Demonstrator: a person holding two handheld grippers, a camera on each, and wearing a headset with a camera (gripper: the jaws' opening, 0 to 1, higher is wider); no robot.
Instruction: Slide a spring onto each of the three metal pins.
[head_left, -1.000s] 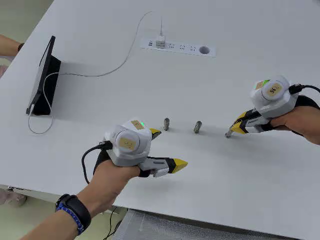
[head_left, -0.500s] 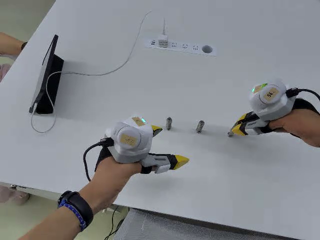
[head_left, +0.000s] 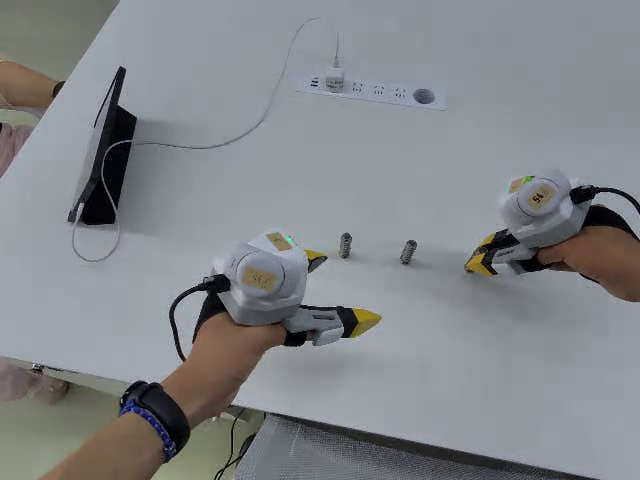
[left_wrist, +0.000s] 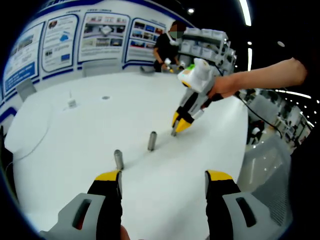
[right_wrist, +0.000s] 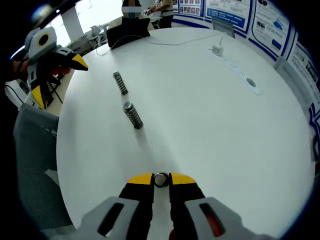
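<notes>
The person holds both grippers low over the white workbench (head_left: 300, 170). The left gripper (head_left: 338, 291) hovers near the front edge with its jaws spread wide and nothing between them. In its own view the yellow tips frame bare tabletop.

Just beyond its farther tip stands the near pin (head_left: 345, 245), upright, with a spring (right_wrist: 119, 83) wound round its shaft. The middle pin (head_left: 408, 251) stands a little to the right, also upright, and carries a second spring (right_wrist: 133, 116). These two pins are apart and do not touch.

Further right, the right gripper (head_left: 480, 264) points its tips down at the table surface, jaws pressed together on the third pin (right_wrist: 160, 180). In the right gripper view this pin shows as a small round metal end pinched between the yellow tips. Whether a spring sits on it cannot be told. The three pins lie roughly in one line across the bench.

At the far side lies a white power strip (head_left: 372, 92) with a charger (head_left: 335, 77) plugged in. Its white cable (head_left: 250, 125) runs to a dark tablet (head_left: 100, 150) propped upright at the left.
</notes>
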